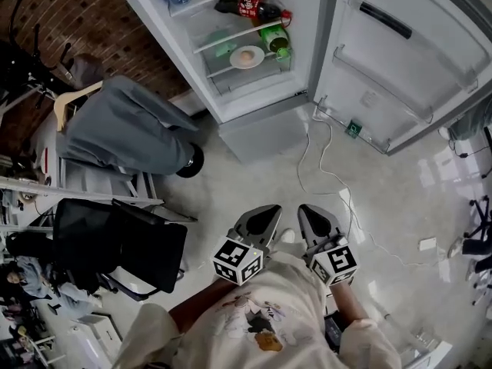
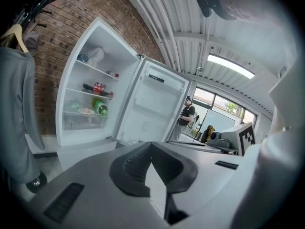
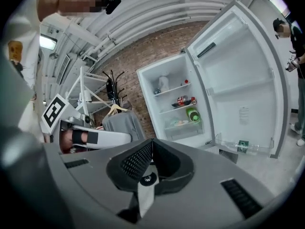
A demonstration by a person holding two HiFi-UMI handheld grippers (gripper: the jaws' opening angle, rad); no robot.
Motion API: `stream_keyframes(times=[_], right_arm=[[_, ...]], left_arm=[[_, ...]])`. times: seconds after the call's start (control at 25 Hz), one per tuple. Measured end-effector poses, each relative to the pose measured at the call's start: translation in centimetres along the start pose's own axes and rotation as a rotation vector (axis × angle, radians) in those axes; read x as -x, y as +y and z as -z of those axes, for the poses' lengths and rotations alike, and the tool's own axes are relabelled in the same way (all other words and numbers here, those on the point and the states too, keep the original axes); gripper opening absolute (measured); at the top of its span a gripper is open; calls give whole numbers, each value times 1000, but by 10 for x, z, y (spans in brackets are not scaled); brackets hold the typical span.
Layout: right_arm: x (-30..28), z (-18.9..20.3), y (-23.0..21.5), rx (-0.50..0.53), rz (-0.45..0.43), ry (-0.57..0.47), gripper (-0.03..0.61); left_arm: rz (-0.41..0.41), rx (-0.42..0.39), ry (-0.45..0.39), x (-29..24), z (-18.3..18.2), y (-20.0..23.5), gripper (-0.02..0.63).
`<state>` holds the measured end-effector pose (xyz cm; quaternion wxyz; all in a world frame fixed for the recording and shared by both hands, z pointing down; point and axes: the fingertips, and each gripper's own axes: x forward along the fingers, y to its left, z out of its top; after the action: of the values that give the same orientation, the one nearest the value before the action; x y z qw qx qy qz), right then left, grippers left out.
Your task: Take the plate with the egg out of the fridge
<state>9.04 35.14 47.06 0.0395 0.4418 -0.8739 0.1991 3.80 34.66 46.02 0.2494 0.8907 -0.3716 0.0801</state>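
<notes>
The plate with the egg [image 1: 247, 57] was seen on a lower shelf of the open fridge [image 1: 257, 108], just beside a green bottle [image 1: 277, 41]. That bottle could be knocked, or the egg rolled off, were the plate tilted. The fingers of the left gripper [image 1: 267, 208] and right gripper [image 1: 309, 208] were pressed together, with nothing held, well apart from the fridge.

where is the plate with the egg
Head view, top centre: the plate sits on a shelf of the open fridge, left of the green bottle, under the cola bottle.
</notes>
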Motion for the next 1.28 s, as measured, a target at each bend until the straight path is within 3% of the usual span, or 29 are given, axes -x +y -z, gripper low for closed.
stream_keyframes(times=[0.2,0.44,0.64,1.0,1.28], right_arm=[[2,11,-13,-51,-28,52,6],[-31,2,-40,-75,1,81,6],[-96,-21,-46,33,-23,92,6],[-235,-69,-74,100,33,107,6],[-309,-93,-95,83,115,81,6]], left_arm=[[2,52,-8,-16,0,-9,9],[-27,94,-67,-33,-23,28,9],[-48,150,-71,-49,-38,92,9],[6,39,-40,-99,-114,207,9],[75,43,13,-132,-141,261,9]])
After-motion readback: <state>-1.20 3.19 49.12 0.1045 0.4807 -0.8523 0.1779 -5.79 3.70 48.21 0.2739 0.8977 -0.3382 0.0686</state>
